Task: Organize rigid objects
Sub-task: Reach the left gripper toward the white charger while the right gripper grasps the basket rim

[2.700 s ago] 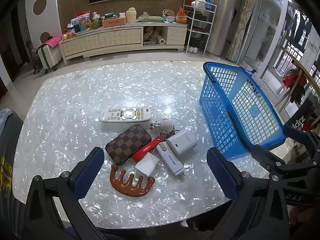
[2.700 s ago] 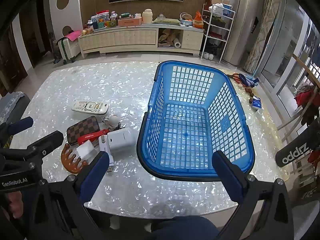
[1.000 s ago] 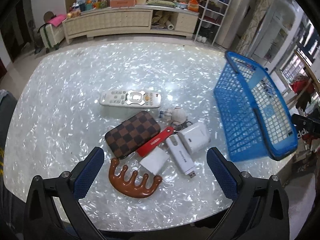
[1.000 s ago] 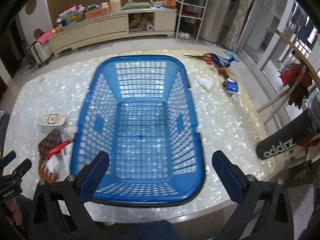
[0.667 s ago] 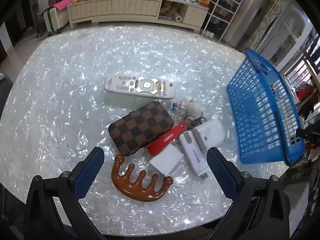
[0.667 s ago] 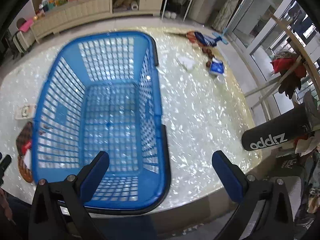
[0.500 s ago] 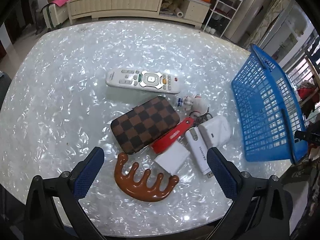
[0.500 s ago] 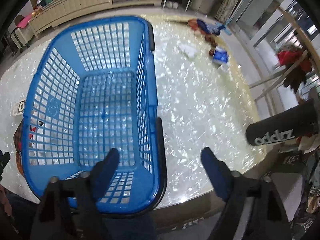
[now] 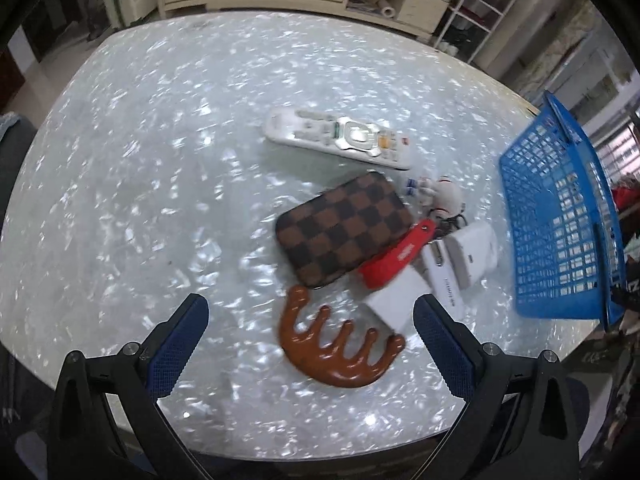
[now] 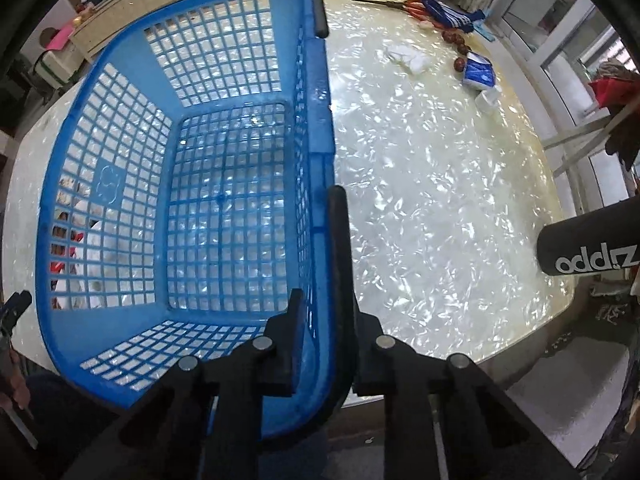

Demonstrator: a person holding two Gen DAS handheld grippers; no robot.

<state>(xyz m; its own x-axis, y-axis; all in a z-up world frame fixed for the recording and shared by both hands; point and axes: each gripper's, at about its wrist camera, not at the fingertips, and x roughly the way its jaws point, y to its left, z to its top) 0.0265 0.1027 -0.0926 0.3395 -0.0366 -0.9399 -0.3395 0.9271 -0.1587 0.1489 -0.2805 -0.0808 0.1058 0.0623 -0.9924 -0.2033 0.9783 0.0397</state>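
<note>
My right gripper (image 10: pixel 320 320) is shut on the near right rim of the empty blue basket (image 10: pixel 120 128); the basket also shows at the right of the left wrist view (image 9: pixel 560 220). My left gripper (image 9: pixel 308 340) is open and empty, just above a brown wooden comb (image 9: pixel 340 348). Beyond the comb lie a checkered brown case (image 9: pixel 344 228), a red tool (image 9: pixel 400 256), a white box (image 9: pixel 396 300), a white stick (image 9: pixel 444 276), a white charger (image 9: pixel 476 252), a small figurine (image 9: pixel 444 196) and a white remote (image 9: pixel 340 138).
The shiny pearl-patterned table (image 9: pixel 140 160) ends close to me. On its far right are scissors (image 10: pixel 404 2), a blue packet (image 10: pixel 480 72), tissue (image 10: pixel 408 58) and dark fruits (image 10: pixel 460 46). A black Zippo tube (image 10: pixel 592 244) juts in at right.
My right gripper has swung right and closed on the basket's rim. My left gripper has moved forward and lower over the pile of objects, staying open.
</note>
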